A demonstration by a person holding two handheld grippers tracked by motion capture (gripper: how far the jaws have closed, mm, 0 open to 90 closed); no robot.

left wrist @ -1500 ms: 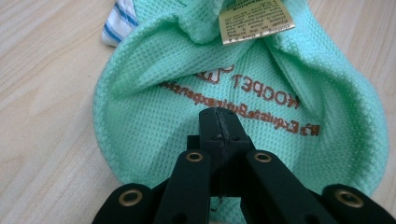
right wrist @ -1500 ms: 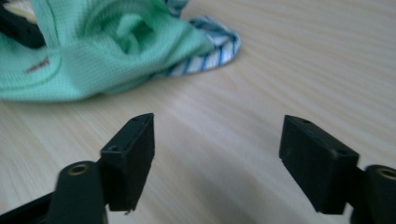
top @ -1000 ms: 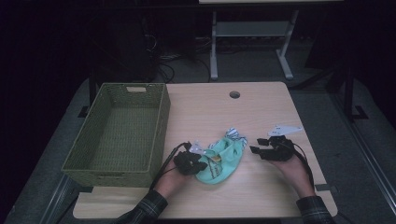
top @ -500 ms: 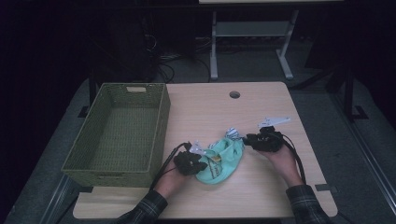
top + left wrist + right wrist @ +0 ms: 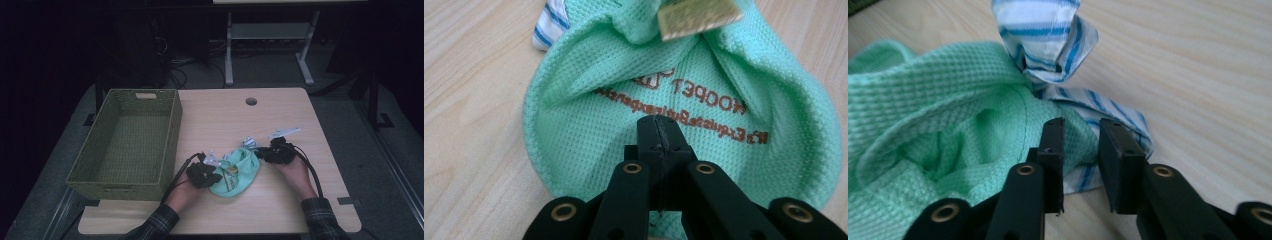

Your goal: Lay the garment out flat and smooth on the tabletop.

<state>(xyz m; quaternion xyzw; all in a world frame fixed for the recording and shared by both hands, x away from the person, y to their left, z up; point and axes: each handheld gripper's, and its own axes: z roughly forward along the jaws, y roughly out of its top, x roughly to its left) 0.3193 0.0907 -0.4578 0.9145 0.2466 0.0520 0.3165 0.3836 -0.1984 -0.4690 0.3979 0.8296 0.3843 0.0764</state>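
A mint-green mesh cloth (image 5: 235, 175) with brown lettering lies bunched on the wooden table, and a blue-striped white cloth (image 5: 248, 142) pokes out at its far side. My left gripper (image 5: 212, 176) is shut on the green cloth's (image 5: 674, 75) near-left edge, jaws pressed together (image 5: 657, 131). A tan tag (image 5: 696, 15) hangs at its far end. My right gripper (image 5: 259, 152) is at the cloth's right side. Its jaws (image 5: 1081, 145) have just been closing and still stand apart. The green cloth's (image 5: 948, 100) hem and the striped cloth (image 5: 1048, 35) lie in the gap.
A green woven basket (image 5: 172, 135) stands on the table's left half, just left of my left hand. A round cable hole (image 5: 251, 101) sits near the far edge. Bare wood (image 5: 300, 200) lies to the right and in front of the cloths.
My right gripper has moved left and slightly down from the table's right side to the cloth's right edge. The left gripper and the cloth have stayed put.
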